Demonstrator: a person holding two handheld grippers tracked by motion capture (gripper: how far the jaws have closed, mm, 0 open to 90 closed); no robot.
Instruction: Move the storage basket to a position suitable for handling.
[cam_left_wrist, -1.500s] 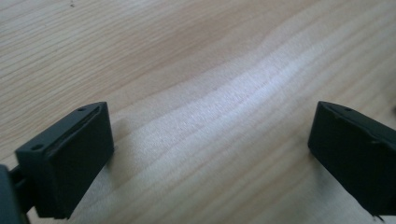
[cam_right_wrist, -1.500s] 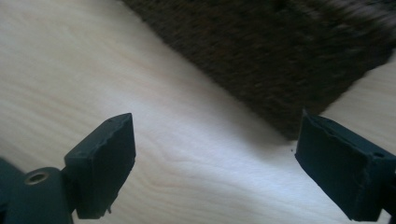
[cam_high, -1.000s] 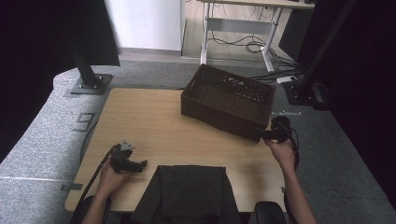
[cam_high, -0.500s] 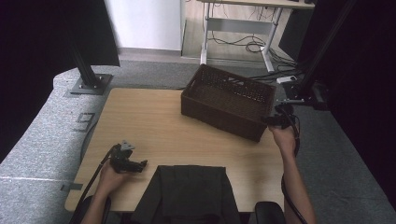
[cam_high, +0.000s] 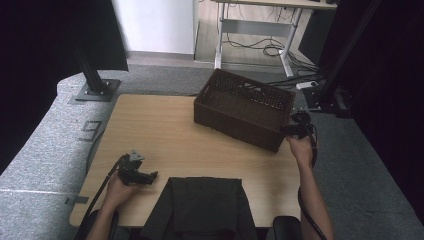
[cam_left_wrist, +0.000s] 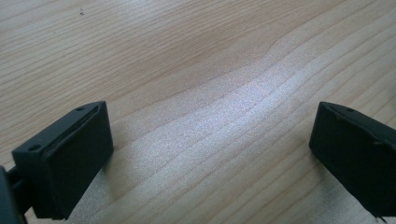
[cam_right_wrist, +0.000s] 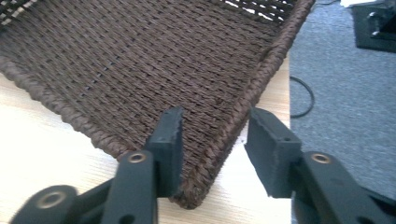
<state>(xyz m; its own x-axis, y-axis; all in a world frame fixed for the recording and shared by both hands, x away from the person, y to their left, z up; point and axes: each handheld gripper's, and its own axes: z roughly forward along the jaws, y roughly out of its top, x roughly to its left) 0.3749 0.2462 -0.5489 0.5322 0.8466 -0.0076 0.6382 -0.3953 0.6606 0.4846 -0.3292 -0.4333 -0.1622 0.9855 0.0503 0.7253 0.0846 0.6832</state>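
Observation:
A dark brown woven basket (cam_high: 245, 107) stands at the table's far right. My right gripper (cam_high: 291, 131) is at the basket's near right corner. In the right gripper view that corner (cam_right_wrist: 205, 154) lies between the jaws, which have just been closing. The left pad (cam_right_wrist: 170, 140) lies against the basket's outer wall, and a gap separates the right pad (cam_right_wrist: 266, 149) from the corner. My left gripper (cam_high: 150, 176) rests low over the table near the front left. Its jaws stand wide apart over bare wood (cam_left_wrist: 210, 149) with nothing between them.
A black cloth (cam_high: 200, 205) lies at the middle of the wooden table's (cam_high: 150, 130) front edge. Grey carpet (cam_high: 380, 165) surrounds the table. Black stand bases sit beyond the far corners, one of them (cam_high: 95, 90) on the left. The table edge runs just right of my right gripper.
My right hand has shifted a little farther from the person along the basket's right corner, and its jaws have narrowed around that corner. The left hand and the basket have stayed put.

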